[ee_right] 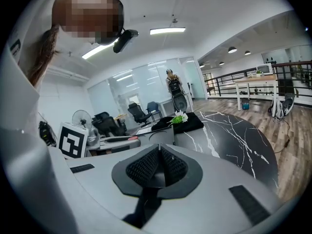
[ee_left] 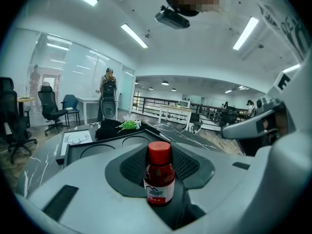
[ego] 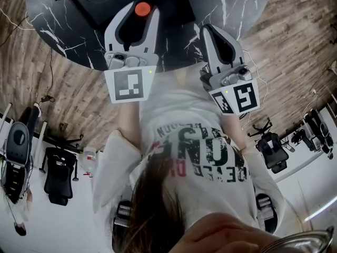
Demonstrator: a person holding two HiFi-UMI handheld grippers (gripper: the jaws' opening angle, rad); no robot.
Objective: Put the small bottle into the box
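Slippage is the first risk. The left gripper (ego: 138, 13) has its jaws clenched on the small bottle (ee_left: 159, 175), one pad on each side of the body. The bottle stands upright between them, red cap up, in the air above the near edge of the dark marble tabletop (ego: 63, 31). It is not yet in the box (ee_left: 69, 156), which lies farther in on the tabletop, ahead of the jaws. The pads appear to hold only the lower body, so I judge that a quick swing or a slackened squeeze could let the bottle lean or drop short of the box. A low approach might knock its base on the near wall of the box. Letting go while it is off-centre over a round recess could leave it tipped on the rim. The right gripper (ee_right: 157, 165) is empty, its jaws pressed together on nothing, and it hangs over the tabletop's near edge beside the left one. If it drifts inward it could crowd the left gripper's path.

Counted:
- One small bottle.
- One box, with two round recesses showing in it.
- Two grippers.
- One black cloth (ee_left: 111, 128) beyond the box, with one green sprig (ee_left: 128, 125) on it.
- One card with a deer drawing (ee_left: 78, 138) near the box's left side.
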